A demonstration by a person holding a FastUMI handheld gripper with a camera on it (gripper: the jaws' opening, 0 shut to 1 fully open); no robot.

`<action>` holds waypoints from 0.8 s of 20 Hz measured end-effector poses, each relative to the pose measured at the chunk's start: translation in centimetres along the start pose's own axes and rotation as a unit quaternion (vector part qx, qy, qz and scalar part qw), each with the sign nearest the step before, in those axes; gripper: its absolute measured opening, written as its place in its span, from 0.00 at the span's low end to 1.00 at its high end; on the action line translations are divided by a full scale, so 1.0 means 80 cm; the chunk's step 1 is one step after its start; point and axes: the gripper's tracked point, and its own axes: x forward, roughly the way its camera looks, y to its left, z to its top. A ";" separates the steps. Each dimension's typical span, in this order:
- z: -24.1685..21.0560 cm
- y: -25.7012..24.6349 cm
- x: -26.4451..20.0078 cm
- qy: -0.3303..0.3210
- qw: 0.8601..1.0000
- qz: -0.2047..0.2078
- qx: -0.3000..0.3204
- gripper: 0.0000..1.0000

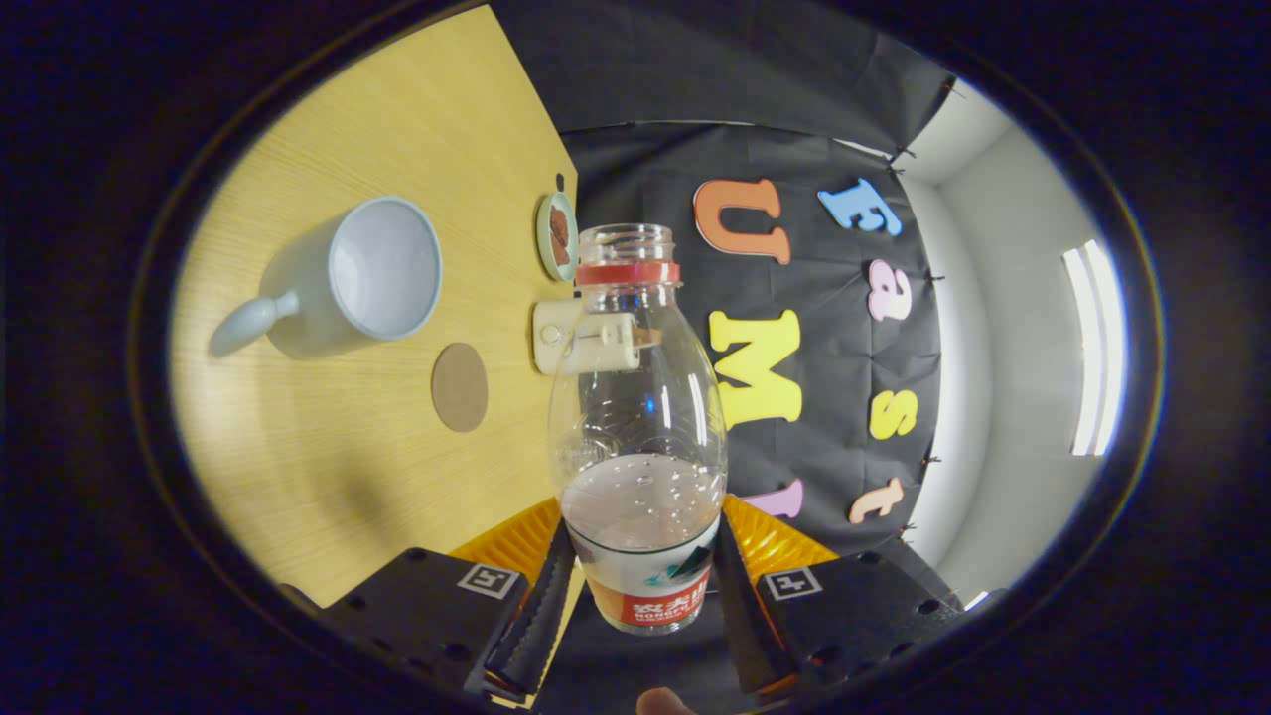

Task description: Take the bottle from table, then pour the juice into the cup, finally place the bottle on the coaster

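Bottle [637,417] of clear plastic sits clamped between the two fingers of the gripper [640,586], both black pads pressing on its labelled lower part, one on each side. It has no cap; a red ring circles the neck just under the open mouth. Pale cloudy juice [640,506] fills the lower part, with small bubbles along its surface, and the upper body is see-through. The label is white with a red band at the bottom. Orange ribbed parts of the gripper flank the bottle behind the fingers, and each finger block carries a small square marker.

The view is rolled, so the worktop [328,477] of light yellow wood grain spreads to one side of the bottle, well away from its base; the bottle touches nothing but the gripper. On the worktop, the coaster [460,386], a plain brown disc, lies nearest the bottle. Beyond it stands the cup [369,273], pale blue-grey with a handle, its inside bare. A cream boxy object [581,336] lies near the worktop's edge, partly seen through the bottle. Just beside that is a small dish [558,236] holding something brown.

Behind the worktop hangs black cloth [824,338] as the booth's wall. Past the cloth, a white room wall [1003,328] carries a long bright light strip [1092,348].
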 end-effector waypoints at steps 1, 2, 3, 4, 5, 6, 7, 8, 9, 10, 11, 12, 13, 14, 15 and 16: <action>-0.002 0.003 -0.002 0.002 1.000 0.008 0.024 0.75; -0.001 0.005 -0.005 0.003 0.998 0.016 0.052 0.75; -0.001 0.006 -0.007 0.004 0.996 0.025 0.082 0.75; 0.001 0.008 -0.010 0.003 0.993 0.034 0.111 0.75; 0.002 0.009 -0.012 0.004 0.990 0.043 0.136 0.75; 0.004 0.009 -0.015 0.004 0.986 0.052 0.159 0.75; 0.004 0.008 -0.018 0.004 0.982 0.058 0.180 0.75; 0.005 0.006 -0.020 0.003 0.978 0.062 0.199 0.75; 0.006 0.002 -0.021 0.003 0.975 0.063 0.215 0.75; 0.007 -0.003 -0.022 0.002 0.971 0.063 0.231 0.75; 0.008 -0.010 -0.023 0.000 0.967 0.063 0.248 0.75; 0.009 -0.017 -0.024 -0.003 0.962 0.061 0.266 0.75; 0.011 -0.022 -0.026 -0.009 0.956 0.061 0.286 0.75; 0.016 -0.027 -0.027 -0.017 0.950 0.064 0.304 0.75; 0.015 -0.033 -0.025 -0.020 0.945 0.063 0.320 0.75; 0.016 -0.041 -0.026 -0.026 0.939 0.061 0.336 0.75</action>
